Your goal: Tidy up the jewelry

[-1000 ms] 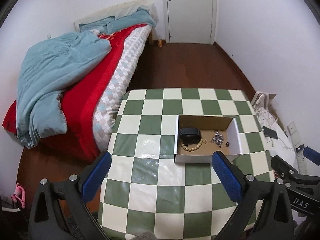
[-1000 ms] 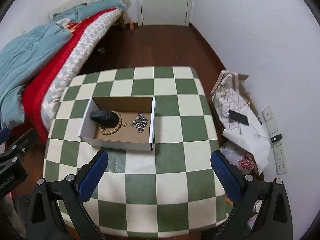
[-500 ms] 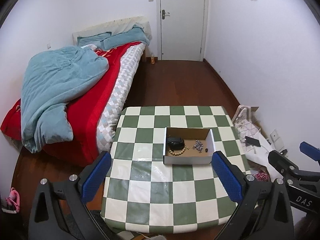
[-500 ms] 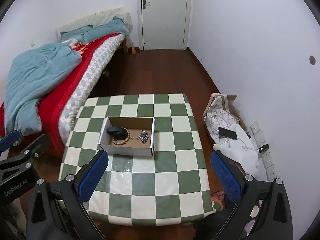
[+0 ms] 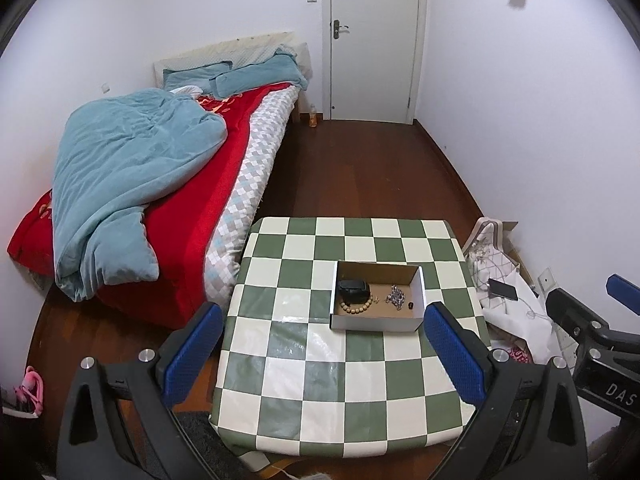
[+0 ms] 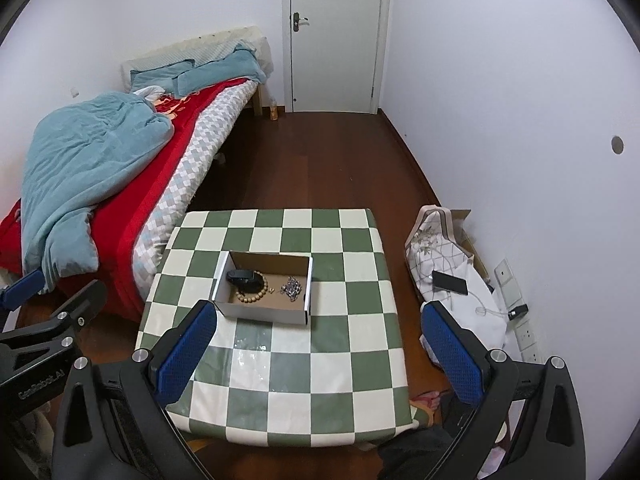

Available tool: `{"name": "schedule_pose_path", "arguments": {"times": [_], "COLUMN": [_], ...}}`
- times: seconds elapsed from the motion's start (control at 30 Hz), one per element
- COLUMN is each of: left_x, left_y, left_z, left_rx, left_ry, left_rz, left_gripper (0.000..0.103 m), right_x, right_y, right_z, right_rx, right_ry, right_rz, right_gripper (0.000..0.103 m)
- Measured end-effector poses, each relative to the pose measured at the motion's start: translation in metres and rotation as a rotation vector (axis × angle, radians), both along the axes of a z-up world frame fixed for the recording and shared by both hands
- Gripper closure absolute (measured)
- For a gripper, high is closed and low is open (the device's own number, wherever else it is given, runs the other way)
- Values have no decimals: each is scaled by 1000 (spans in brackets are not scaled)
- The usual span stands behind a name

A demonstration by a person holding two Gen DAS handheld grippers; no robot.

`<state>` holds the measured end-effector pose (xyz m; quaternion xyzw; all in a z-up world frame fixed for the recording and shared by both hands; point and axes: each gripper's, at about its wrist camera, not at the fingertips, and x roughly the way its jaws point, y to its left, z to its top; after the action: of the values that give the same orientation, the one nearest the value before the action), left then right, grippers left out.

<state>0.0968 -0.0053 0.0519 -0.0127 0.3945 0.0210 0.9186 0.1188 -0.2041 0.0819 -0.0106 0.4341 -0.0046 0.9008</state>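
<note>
**Jewelry box on checkered table: both grippers released and empty**

One open cardboard box (image 5: 376, 300) sits on one green-and-white checkered table (image 5: 340, 360), right of centre in the left wrist view and left of centre in the right wrist view (image 6: 266, 286).

Box contents, four items:
1. One black case (image 5: 353, 289), at the left end of the box.
2. One wooden bead bracelet (image 5: 357, 307), touching the case on its lower side.
3. One silver chain (image 5: 395, 297), bunched, right of centre in the box.
4. One small dark piece (image 5: 411, 305), just beside the chain, too small to identify.

The left gripper (image 5: 320, 356) occupies the lower frame of its own view. Its two blue-padded jaws stand wide apart and hold nothing. The right gripper (image 6: 316, 356) shows the same state: jaws spread, nothing between them. Both grippers are well apart from the box.

Surroundings: one bed (image 5: 240, 152) at the left with one blue duvet (image 5: 128, 176), one white door (image 5: 374, 40) at the top, one phone (image 5: 503, 289) on the bags at the right.
</note>
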Motion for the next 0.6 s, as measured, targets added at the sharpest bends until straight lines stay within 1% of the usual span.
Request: {"name": "schedule_pose_path", "arguments": {"times": [0.33,0.6], "left_x": [6,3], "left_y": [0,1], "left_z": [5,9], "left_rx": [1,12], "left_ry": [-1,-6], "left_rz": [9,19], "left_gripper": [1,1], "right_x": [17,22], "right_y": [2,6], "right_z": [8,7], "right_rx": [-23,-21], "right_ry": [4,16], "right_rz": [0,6], "right_gripper": [0,0]}}
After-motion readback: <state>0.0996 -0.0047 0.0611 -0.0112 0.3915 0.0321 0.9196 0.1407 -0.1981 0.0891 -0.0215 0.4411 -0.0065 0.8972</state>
